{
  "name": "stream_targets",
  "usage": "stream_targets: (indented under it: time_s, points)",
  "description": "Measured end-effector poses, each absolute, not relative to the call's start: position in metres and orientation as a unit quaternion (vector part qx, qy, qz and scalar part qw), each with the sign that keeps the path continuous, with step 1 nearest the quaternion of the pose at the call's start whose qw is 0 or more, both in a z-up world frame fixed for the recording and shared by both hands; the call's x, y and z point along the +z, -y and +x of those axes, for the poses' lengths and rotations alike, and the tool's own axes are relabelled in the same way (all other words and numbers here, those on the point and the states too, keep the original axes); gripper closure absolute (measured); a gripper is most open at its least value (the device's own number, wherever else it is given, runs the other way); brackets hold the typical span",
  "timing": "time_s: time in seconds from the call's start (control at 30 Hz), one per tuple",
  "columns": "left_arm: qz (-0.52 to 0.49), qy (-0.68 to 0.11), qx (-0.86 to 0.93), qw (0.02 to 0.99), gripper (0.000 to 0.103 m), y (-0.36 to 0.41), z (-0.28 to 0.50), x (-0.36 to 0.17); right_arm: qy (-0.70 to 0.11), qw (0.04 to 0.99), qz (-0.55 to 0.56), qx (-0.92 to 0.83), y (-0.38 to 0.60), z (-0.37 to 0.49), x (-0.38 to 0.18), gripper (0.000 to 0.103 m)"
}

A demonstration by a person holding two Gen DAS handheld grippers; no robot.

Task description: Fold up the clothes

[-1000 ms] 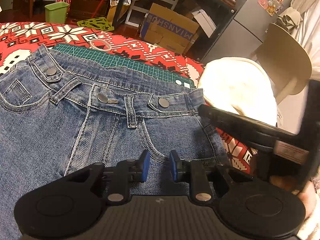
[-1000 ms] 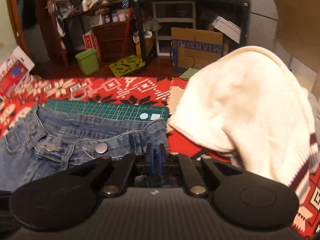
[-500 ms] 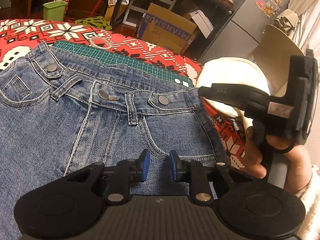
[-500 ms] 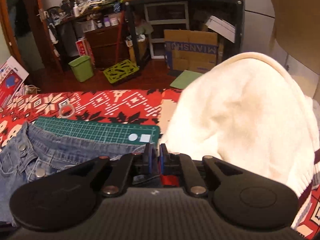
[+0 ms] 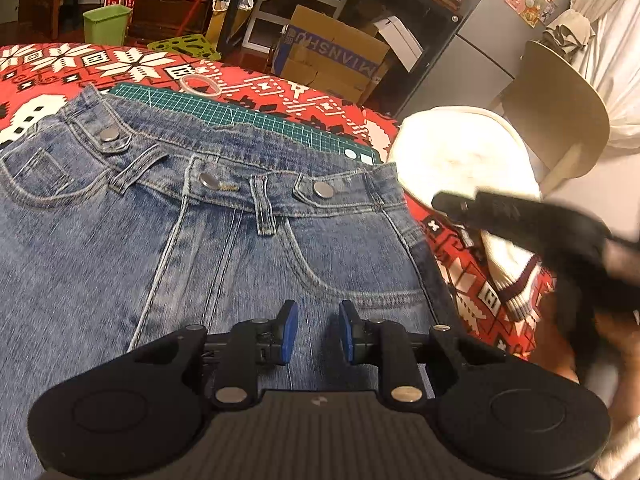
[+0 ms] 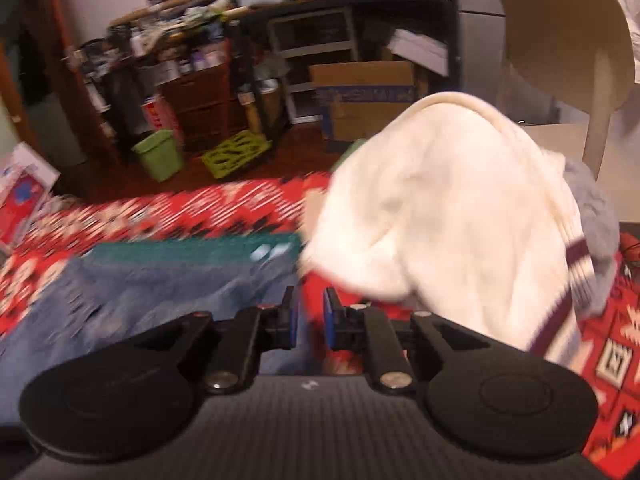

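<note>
Left hand-held gripper [image 5: 314, 332] over flat blue jeans [image 5: 224, 240]

Jeans [image 5: 200, 260] legs beyond frame edge

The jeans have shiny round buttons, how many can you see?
3 on the jeans waistband: left button, middle button, right button. More may be out of view.

Faded blue jeans [image 5: 224, 248] with pale stitching and silver buttons lie on a red cloth [image 5: 280, 88] patterned in white and black snowflakes and geometric shapes. A green gridded cutting mat [image 5: 240, 114] – a cream sweater [image 6: 452, 216] with maroon-striped cuffs – a lime-green bin [image 5: 106, 24].
</note>
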State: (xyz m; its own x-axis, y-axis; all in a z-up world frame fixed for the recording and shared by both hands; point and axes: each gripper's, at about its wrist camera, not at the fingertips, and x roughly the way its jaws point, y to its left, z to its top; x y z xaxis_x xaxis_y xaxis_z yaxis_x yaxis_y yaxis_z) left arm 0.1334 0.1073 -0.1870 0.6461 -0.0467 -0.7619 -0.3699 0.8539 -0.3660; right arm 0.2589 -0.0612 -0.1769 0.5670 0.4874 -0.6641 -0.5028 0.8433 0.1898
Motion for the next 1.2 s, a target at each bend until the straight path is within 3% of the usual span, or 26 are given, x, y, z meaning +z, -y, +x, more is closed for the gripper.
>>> stream_targets:
  time_s: [0.5,0.8,0.97,1.07,1.2]
  points:
    - [-0.191,-0.436,0.081,0.876,0.081,-0.075,0.096,-0.187,-0.398,0.878,-0.046,0.260,0.102,0.175,-0.204,0.089]
    - [-0.137,-0.438,0.075,0.885,0.074,-0.052,0.075,-0.187,-0.394,0.883,-0.061,0.247,0.132,0.124,-0.200,0.086]
    - [-0.095,-0.436,0.075,0.892,0.056,-0.039,0.060,-0.186,-0.385,0.888,-0.084,0.236,0.135,0.095,-0.197,0.080]
    - [-0.087,-0.438,0.079,0.891,0.039,-0.035,0.050,-0.186,-0.382,0.891,-0.084,0.230,0.135,0.083,-0.197,0.066]
    - [-0.075,-0.443,0.090,0.889,0.030,-0.032,0.039,-0.193,-0.378,0.894,-0.083,0.224,0.137,0.075,-0.204,0.056]
